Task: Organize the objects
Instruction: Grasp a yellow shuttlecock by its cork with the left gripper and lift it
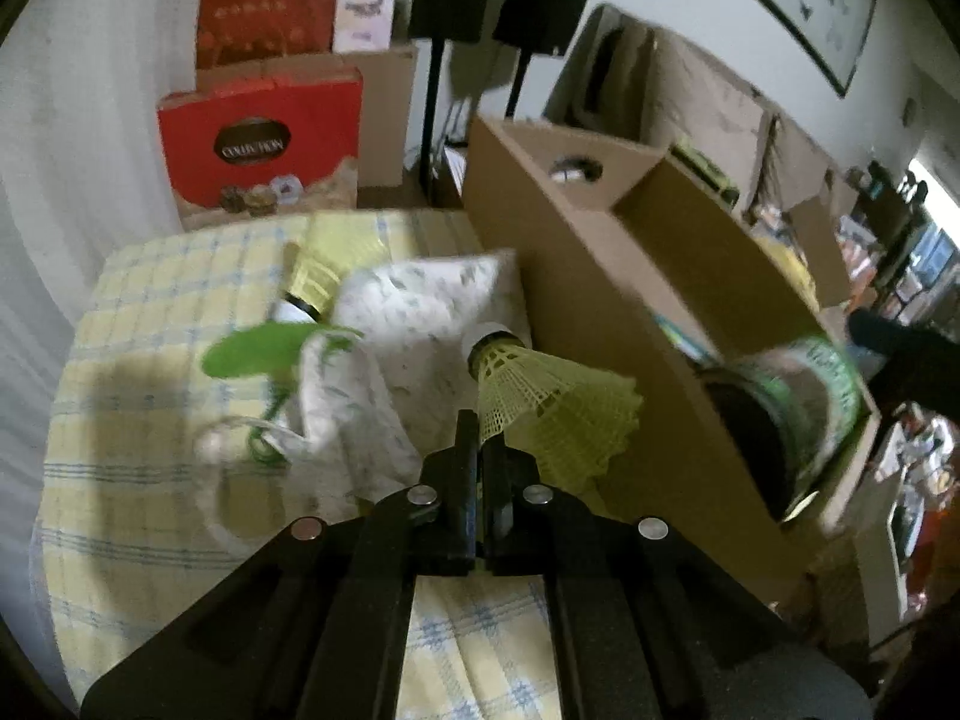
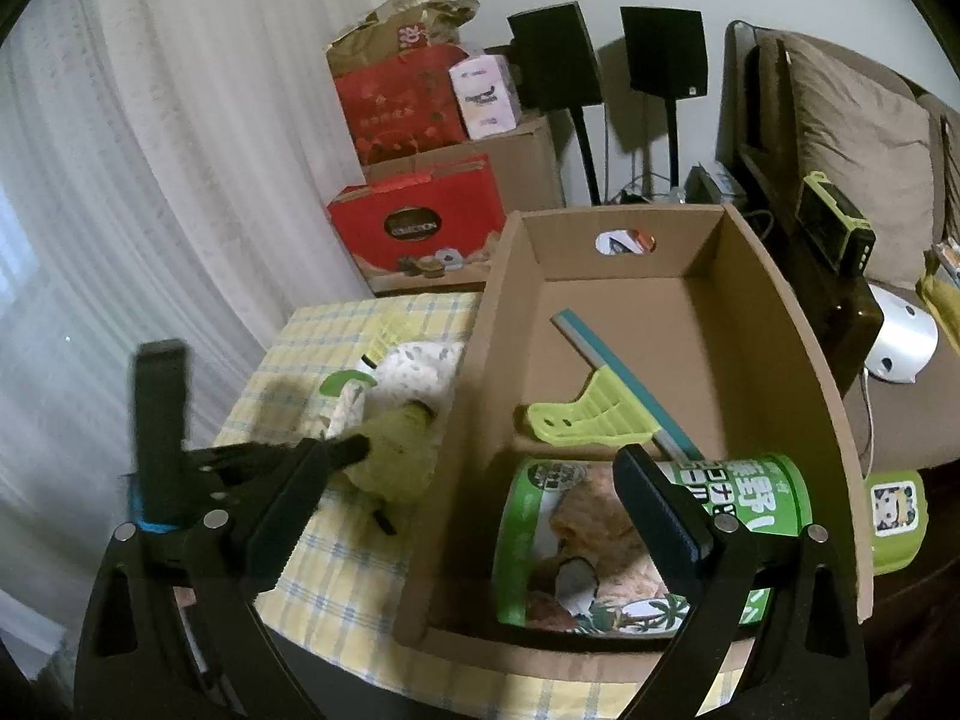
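Mesh-skirted shuttlecock (image 1: 540, 402) between tongs (image 1: 480, 450)

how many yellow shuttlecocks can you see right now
2. One shuttlecock is pinched by its skirt in the left gripper; the other lies on the checked cloth behind the white pouch. More may be hidden.

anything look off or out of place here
Mostly clutter. The canister lies on its side in the box, beside a green squeegee. On the table, a cloth is crumpled, with a second shuttlecock toppled behind it. The left gripper pinches a shuttlecock by its skirt edge.
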Demonstrator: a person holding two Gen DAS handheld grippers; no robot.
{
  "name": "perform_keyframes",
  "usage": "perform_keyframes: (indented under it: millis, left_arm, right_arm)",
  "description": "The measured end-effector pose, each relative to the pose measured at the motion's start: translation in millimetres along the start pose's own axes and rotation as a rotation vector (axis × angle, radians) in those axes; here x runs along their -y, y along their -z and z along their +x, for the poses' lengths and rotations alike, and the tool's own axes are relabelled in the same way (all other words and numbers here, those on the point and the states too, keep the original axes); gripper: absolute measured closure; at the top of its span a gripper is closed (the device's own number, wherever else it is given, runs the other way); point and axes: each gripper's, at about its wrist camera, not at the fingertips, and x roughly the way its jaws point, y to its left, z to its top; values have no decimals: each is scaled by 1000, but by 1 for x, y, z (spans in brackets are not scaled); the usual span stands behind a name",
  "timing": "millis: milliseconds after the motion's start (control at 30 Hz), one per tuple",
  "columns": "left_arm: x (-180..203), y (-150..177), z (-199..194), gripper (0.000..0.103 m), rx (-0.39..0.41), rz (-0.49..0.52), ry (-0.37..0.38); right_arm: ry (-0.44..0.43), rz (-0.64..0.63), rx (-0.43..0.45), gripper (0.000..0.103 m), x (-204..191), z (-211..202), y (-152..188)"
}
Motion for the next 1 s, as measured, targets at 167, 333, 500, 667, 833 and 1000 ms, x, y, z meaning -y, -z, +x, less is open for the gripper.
perform_keyframes:
  millis: [167, 333, 500, 667, 833, 1000]
  left_arm:
    - [-13, -8, -34, 102, 59, -7, -31]
    - [-34, -9, -60, 102, 85, -38, -77]
    - [-57, -4, -74, 102, 98, -80, -123]
    - [-75, 1, -79, 102, 106, -118, -151]
    - [-89, 5, -82, 102, 119, -149, -160]
    - [-104, 11, -83, 102, 127, -167, -174]
  right_arm:
    - [-6, -15, -12, 7, -8, 7, -10]
    - [-28, -20, -22, 8, -20, 18, -21]
    - [-46, -24, -33, 10, -34, 33, -35]
    - [-62, -22, -58, 16, -50, 58, -52]
    - [-88, 3, -113, 30, -66, 91, -65]
    - [-104, 34, -175, 39, -81, 135, -74]
